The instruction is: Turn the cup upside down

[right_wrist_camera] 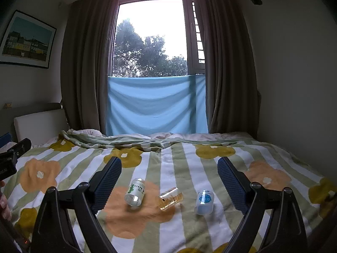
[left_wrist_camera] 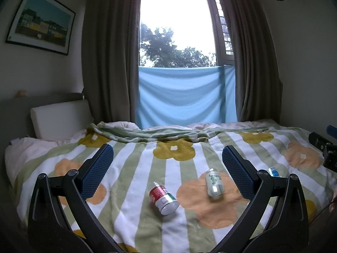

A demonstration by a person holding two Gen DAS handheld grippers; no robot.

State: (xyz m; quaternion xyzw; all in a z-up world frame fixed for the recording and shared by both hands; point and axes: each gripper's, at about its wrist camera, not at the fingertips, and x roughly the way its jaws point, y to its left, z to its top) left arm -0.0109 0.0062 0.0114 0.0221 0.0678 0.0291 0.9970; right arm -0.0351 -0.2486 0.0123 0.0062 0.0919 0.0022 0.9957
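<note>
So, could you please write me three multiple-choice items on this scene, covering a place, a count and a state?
1. In the right wrist view, the amber cup lies:
A. on the pillow
B. between the green-print cup and the blue-label cup
C. in a gripper

2. Cups showing in the right wrist view:
A. one
B. five
C. three

3. Those cups are:
A. lying on their sides
B. standing upright
C. stacked

Key: 1 B, it lies on the blanket with one cup on either side; 2 C, green-print, amber and blue-label; 3 A, each rests on its side wall, apart from the others.
</note>
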